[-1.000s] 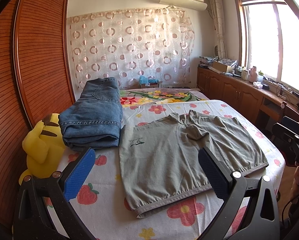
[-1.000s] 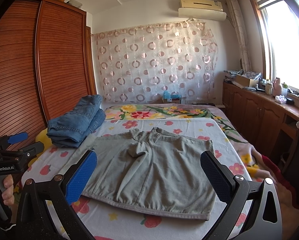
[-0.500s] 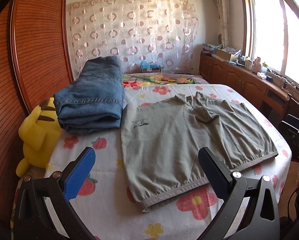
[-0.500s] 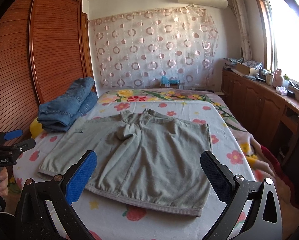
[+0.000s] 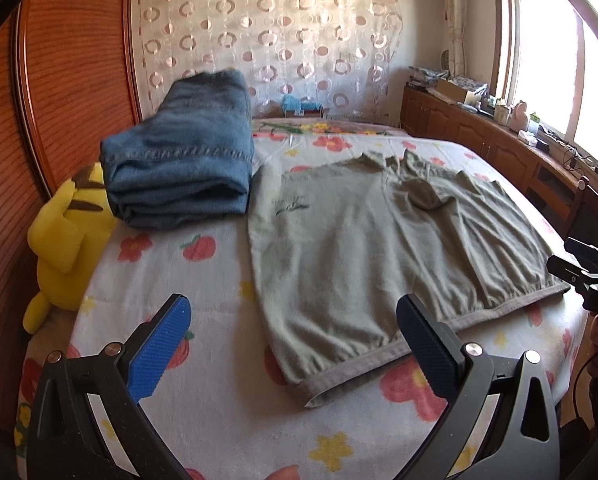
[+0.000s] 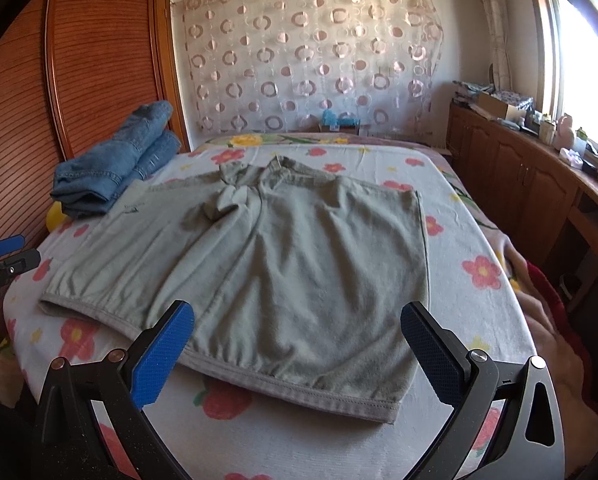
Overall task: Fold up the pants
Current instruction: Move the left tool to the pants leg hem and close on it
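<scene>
Grey pants (image 6: 283, 264) lie flat on the flowered bed (image 6: 471, 304), hem nearest, unfolded. Folded jeans (image 5: 183, 168) at 10 o'clock. Left gripper (image 5: 295, 344) and right gripper (image 6: 299, 344) hover over the hem, fingers wide, empty. Step: approach. Next: each pinches 1 hem corner for fold 1.

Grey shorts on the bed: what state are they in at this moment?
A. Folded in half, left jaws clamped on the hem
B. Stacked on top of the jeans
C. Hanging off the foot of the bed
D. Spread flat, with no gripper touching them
D. The grey shorts lie spread open on the bedsheet, beside the folded jeans, and both the left gripper and the right gripper hover open, short of the hem.
</scene>
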`<state>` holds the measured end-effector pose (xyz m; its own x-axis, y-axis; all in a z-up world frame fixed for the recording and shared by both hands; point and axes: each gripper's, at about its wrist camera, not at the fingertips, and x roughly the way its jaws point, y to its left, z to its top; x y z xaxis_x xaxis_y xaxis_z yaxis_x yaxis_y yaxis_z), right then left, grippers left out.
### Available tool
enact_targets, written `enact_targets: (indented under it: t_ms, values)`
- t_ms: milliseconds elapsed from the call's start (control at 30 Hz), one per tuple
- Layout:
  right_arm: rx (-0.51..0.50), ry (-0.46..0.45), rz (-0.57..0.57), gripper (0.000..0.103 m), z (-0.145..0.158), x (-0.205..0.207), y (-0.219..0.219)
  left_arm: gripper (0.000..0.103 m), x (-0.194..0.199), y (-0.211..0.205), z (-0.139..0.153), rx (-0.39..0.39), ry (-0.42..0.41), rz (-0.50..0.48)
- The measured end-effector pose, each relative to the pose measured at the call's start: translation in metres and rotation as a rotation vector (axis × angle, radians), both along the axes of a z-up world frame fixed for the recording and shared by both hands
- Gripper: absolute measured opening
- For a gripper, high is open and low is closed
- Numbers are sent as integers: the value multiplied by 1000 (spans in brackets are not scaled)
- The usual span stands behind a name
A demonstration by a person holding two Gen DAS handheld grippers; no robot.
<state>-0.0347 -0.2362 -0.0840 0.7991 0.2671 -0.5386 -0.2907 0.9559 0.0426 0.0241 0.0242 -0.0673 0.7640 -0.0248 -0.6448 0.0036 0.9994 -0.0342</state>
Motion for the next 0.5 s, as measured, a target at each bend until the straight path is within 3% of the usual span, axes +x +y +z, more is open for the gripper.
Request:
enact_targets:
  t_ms: [200, 400, 500]
  values:
    - [-30, 56, 0, 97, 4, 0, -3, 102, -5, 11, -12, -25, 29, -11]
    - [-24, 98, -9, 93, 10, -5, -12, 84, -9, 16, -20, -56, 58, -52]
    - [-65, 75, -10, 93, 13, -16, -10, 83, -13, 14, -23, -66, 78, -71]
